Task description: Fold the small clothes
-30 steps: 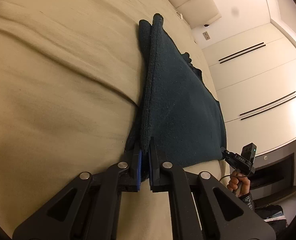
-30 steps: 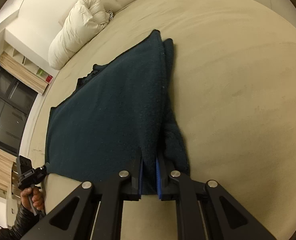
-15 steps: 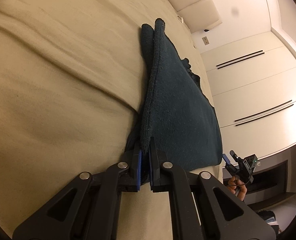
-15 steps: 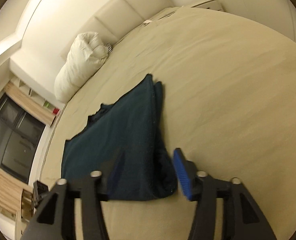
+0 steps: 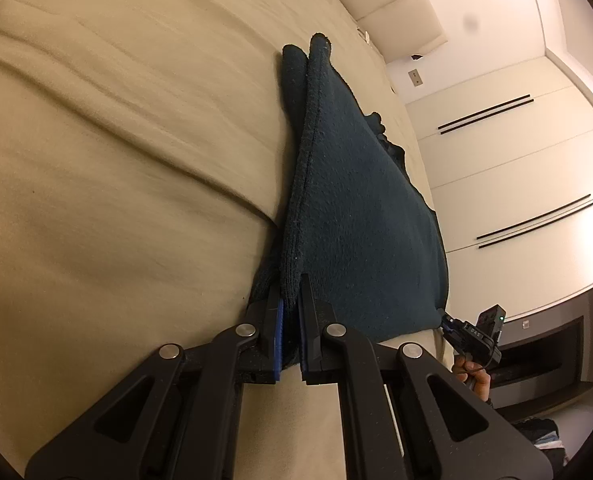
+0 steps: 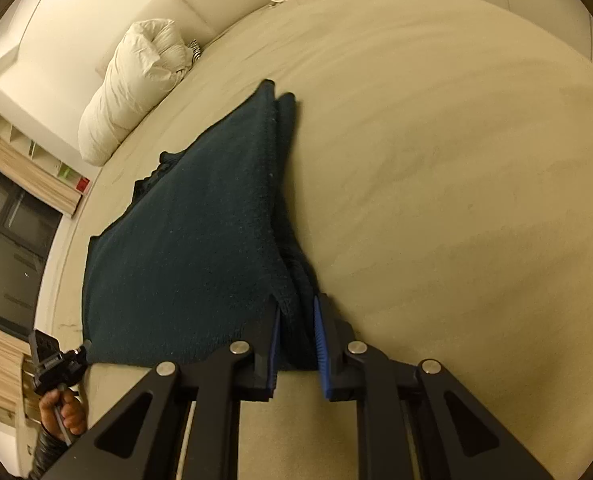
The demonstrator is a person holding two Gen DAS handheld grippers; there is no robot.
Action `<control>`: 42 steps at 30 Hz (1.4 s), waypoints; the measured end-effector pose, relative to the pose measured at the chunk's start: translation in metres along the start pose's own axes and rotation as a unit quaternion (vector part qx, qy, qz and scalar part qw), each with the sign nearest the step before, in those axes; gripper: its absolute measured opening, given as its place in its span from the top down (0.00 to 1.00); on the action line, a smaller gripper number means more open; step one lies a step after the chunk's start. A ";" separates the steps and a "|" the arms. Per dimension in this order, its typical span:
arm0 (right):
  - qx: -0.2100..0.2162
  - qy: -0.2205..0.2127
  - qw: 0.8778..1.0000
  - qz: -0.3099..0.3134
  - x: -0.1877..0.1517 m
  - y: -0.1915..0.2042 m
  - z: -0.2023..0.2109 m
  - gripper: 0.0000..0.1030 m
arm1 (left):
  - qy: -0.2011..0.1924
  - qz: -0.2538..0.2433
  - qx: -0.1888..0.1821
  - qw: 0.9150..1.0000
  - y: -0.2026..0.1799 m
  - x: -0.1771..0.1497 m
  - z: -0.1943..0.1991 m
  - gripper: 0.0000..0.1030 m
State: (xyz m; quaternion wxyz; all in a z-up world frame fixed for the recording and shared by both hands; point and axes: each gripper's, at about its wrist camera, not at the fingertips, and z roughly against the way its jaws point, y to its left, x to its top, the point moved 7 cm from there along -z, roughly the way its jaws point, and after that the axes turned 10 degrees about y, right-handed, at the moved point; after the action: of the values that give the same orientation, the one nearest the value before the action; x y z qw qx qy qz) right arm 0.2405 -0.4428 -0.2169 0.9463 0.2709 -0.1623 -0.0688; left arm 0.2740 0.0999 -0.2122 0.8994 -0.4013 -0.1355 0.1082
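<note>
- Between the closed blue pads of the left gripper, one near corner of the dark teal knitted garment is pinched.
- Around the other near corner, the right gripper is set with its pads close on the doubled edge; a firm clamp cannot be confirmed.
- Across the beige bed, the garment is laid flat, folded in layers.
- Soft, light, limp handling is expected; hold is best taken at the thick hemmed corners.
</note>
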 end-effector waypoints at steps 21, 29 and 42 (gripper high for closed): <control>0.131 0.021 0.987 0.094 0.046 0.146 -0.053 0.55 | -0.021 -0.201 0.118 0.972 -0.142 0.067 -0.038 0.94; 0.173 -0.012 0.985 -0.001 0.070 0.073 -0.067 1.00 | -0.026 -0.121 0.096 0.988 -0.063 0.098 -0.057 0.94; 0.204 -0.059 0.977 0.036 0.032 0.119 -0.004 0.63 | -0.053 -0.172 0.072 0.981 -0.126 0.045 -0.033 0.94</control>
State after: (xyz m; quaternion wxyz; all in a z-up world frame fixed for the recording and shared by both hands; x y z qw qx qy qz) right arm 0.2772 -0.3477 -0.1483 0.8619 0.4473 -0.2382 -0.0164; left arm 0.3375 0.0083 -0.1318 0.9225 -0.3002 -0.2420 -0.0176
